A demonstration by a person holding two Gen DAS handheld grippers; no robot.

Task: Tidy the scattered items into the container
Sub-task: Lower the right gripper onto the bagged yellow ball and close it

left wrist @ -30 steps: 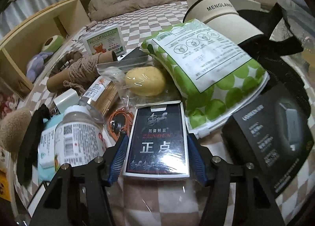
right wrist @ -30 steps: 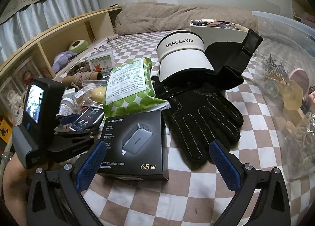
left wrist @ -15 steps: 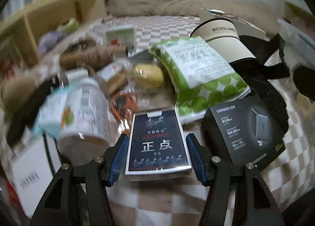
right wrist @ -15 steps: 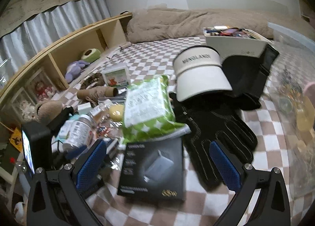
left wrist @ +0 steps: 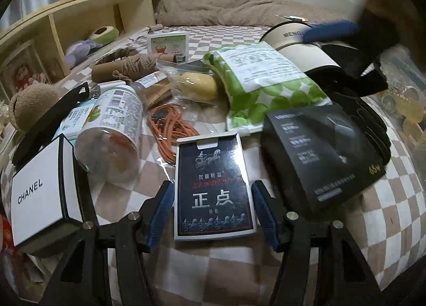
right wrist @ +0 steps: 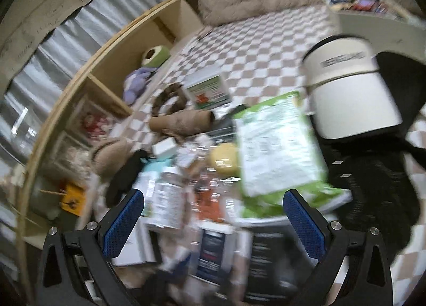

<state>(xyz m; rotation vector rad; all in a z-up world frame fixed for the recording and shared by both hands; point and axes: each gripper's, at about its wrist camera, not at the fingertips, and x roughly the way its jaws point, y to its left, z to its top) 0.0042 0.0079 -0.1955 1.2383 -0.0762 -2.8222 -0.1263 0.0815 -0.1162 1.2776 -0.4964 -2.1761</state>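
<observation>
Card pack (left wrist: 214,186) clamped between left gripper (left wrist: 213,207) pads, carried back from pile on checked bed (left wrist: 386,215) since a second ago, ready for clear container (left wrist: 404,77) at right; right gripper (right wrist: 213,222) open, empty, swung left over pile.

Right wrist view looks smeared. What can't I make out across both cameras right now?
- Right wrist: motion blur smears the card box and bottle; labels unreadable.
- Left wrist: cap lettering covered by the blurred right gripper.
- Left wrist: container cut off by the right edge.
</observation>
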